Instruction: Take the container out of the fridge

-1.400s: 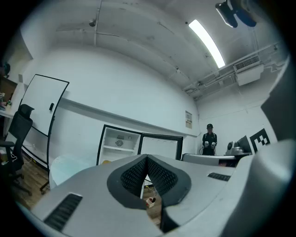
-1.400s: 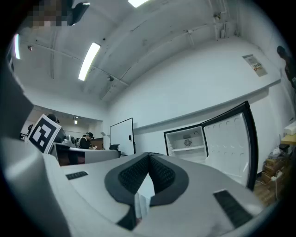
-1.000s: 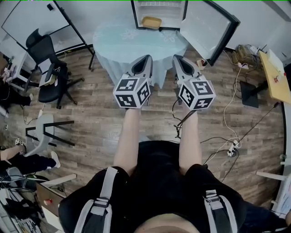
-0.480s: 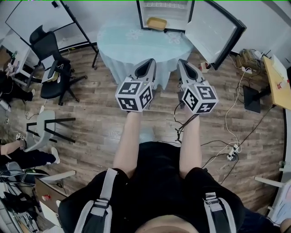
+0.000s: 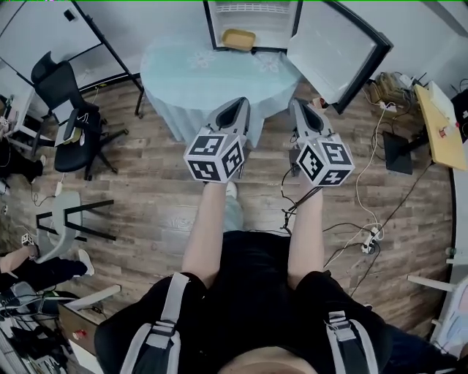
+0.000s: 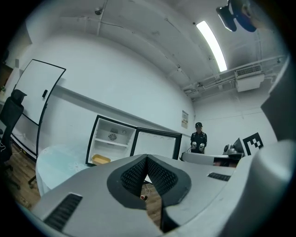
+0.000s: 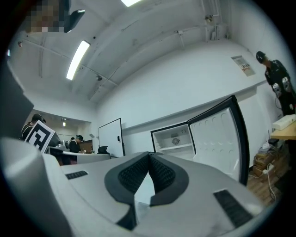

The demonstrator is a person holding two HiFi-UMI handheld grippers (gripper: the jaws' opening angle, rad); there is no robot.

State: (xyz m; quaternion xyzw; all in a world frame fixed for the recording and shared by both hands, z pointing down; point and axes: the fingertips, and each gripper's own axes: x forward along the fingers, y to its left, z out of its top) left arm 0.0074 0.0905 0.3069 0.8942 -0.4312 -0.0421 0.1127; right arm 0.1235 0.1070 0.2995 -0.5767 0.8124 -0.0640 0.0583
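Nearest: person's forearms reach fwd over wood floor (image 5: 146, 204), one claw per hand, side by side, slightly apart. Left claw (image 5: 237, 104) clenched, pads meet at tips, nothing btwn them; same in left gripper view (image 6: 147, 158). Right claw (image 5: 299, 104) also clenched & empty, confirmed in right gripper view (image 7: 149, 154). Both point twd near edge of worktop (image 5: 197, 80), a round one w/ pale blue cloth. Neither touches it or anything else.

Loose cables (image 5: 369, 219) on floor to the right. Black office chair (image 5: 69, 109) stands at left, well clear of worktop; whiteboard (image 5: 44, 29) behind it by the wall.

Farthest: fridge (image 5: 252, 9) at worktop's far edge, its door (image 5: 333, 47) swung wide open to the right. Container (image 5: 239, 39), a shallow yellow tray, sits inside on fridge's bottom level, twd left side; also seen low-left in fridge in left gripper view (image 6: 101, 159). Well apart from both claws.
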